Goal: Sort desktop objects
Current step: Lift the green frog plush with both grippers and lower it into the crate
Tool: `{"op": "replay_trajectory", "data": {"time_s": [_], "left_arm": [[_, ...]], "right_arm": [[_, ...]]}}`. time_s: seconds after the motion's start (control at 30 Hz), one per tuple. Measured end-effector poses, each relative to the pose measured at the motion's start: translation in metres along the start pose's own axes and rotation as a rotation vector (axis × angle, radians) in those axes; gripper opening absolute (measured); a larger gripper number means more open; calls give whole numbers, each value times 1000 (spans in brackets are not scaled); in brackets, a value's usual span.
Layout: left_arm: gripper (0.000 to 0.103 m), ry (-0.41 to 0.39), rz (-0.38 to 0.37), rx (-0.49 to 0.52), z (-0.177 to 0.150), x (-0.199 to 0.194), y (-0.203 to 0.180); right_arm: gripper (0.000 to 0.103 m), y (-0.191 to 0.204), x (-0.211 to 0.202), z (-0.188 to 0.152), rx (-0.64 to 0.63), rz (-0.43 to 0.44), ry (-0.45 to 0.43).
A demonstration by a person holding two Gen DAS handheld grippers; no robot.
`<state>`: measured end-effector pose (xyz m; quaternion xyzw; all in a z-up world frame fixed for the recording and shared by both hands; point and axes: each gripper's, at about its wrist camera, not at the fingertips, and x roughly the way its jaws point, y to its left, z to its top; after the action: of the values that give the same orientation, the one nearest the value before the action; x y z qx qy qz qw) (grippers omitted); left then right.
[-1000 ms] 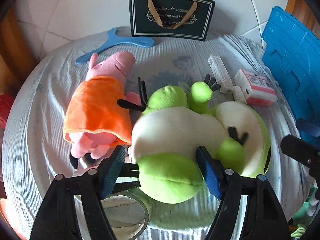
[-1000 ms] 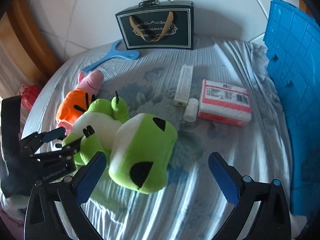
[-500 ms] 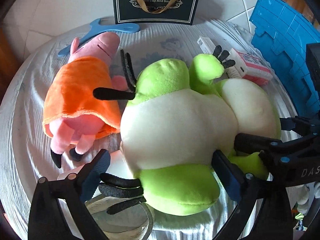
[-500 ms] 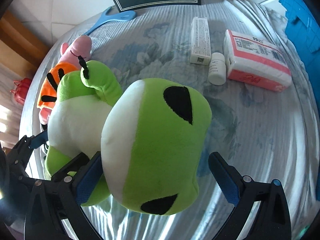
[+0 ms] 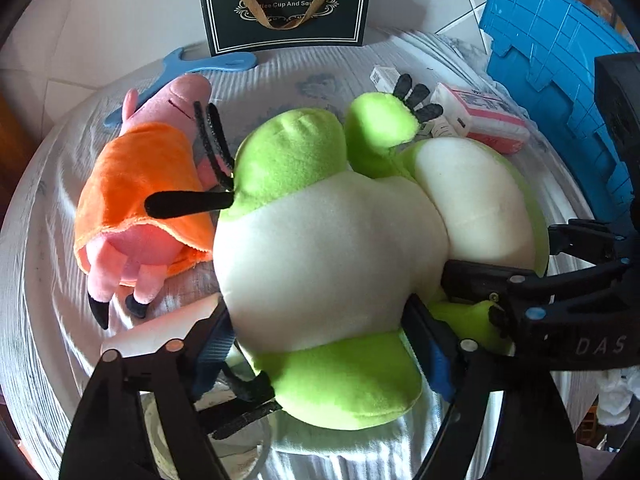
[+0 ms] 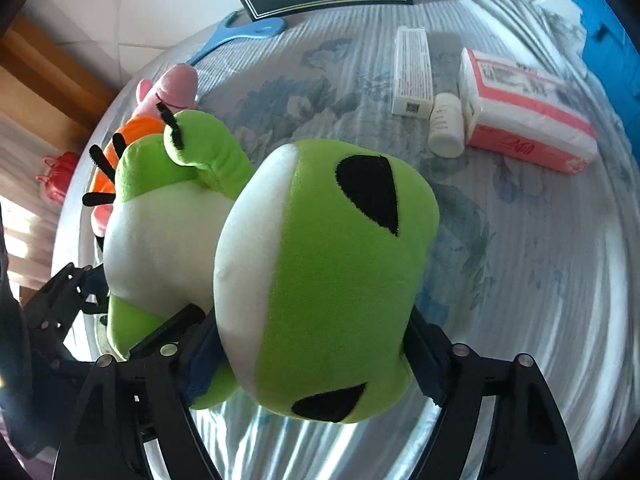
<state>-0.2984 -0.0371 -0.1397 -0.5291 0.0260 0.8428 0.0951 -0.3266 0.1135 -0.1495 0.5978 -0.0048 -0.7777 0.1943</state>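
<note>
A big green and white frog plush (image 5: 332, 264) lies on the cloth-covered round table. My left gripper (image 5: 324, 344) is shut on its white belly and lower body. My right gripper (image 6: 312, 348) is shut on its green head (image 6: 332, 264); that gripper also shows at the right of the left wrist view (image 5: 560, 292). A pink pig plush in an orange dress (image 5: 140, 196) lies just left of the frog and also shows in the right wrist view (image 6: 160, 100).
A dark gift bag (image 5: 286, 6) stands at the back, a blue hanger (image 5: 188, 68) before it. A pink tissue pack (image 6: 524, 116), a white bottle (image 6: 444, 124) and a white box (image 6: 412, 72) lie at right. A blue crate (image 5: 560, 80) stands far right.
Both grippers have moved in on the frog plush and their jaws have shut on it, the left on the body, the right on the head.
</note>
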Motion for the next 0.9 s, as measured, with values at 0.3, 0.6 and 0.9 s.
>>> {"op": "replay_trajectory", "data": {"time_s": [0.3,0.6,0.9], "left_arm": [[74,-144,35,1,5,-60,-29],[74,-377,40,43,39,-154,-82],[75,-603,8,136,72,-228,-185]], "right_arm": [[72,-2,-60,-13,-67,4,-141],[72,-17,-174,-7,-123,3,-379],[73,-74,-298,-32,-124,-47,-622]]}}
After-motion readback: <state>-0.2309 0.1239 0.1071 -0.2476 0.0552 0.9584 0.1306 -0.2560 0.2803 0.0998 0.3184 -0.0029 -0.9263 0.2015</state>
